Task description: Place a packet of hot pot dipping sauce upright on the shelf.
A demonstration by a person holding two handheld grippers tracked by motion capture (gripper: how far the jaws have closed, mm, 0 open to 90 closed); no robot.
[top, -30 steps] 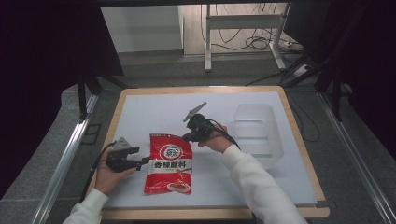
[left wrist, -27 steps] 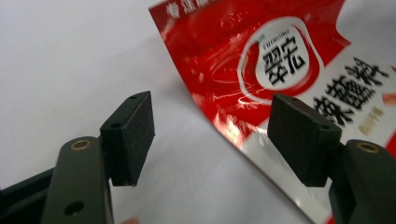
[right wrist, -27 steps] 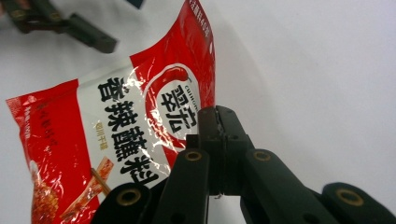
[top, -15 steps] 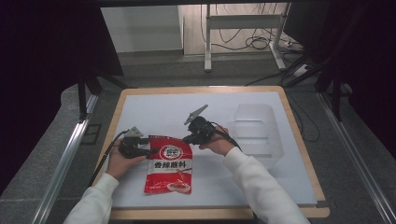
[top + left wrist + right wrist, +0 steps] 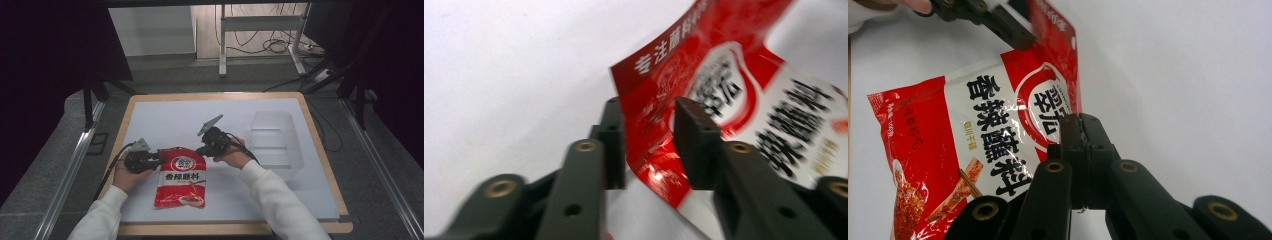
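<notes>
Early stage, by the look of it: red seasoning packet lying mostly flat on the white desk, just below and between both claws, with only its top edge raised off the surface. Done so far: one top corner taken. Left to do, judging by the layout: securing the other corner, lifting the packet whole, and probably carrying it to the clear plastic tub standing well off to the outer side of the right claw.

Right claw: narrowed down to nothing, pinching the packet's top edge at the corner nearest it, with the printed face spreading away to one side of the tips. Left claw: partway in, just been closing, with a gap plainly showing between the pads; packet's other top corner slanting through that gap, not visibly pressed from both sides, so not yet a firm hold.

Pose: left hand low over the desk, wrist level, claw pointing inward toward the right one. Right hand likewise low, turned inward, claw tipped down to the packet's edge, grey plate on top sticking up behind it. White-sleeved forearms angling in toward each other, claws facing across the packet's top.
</notes>
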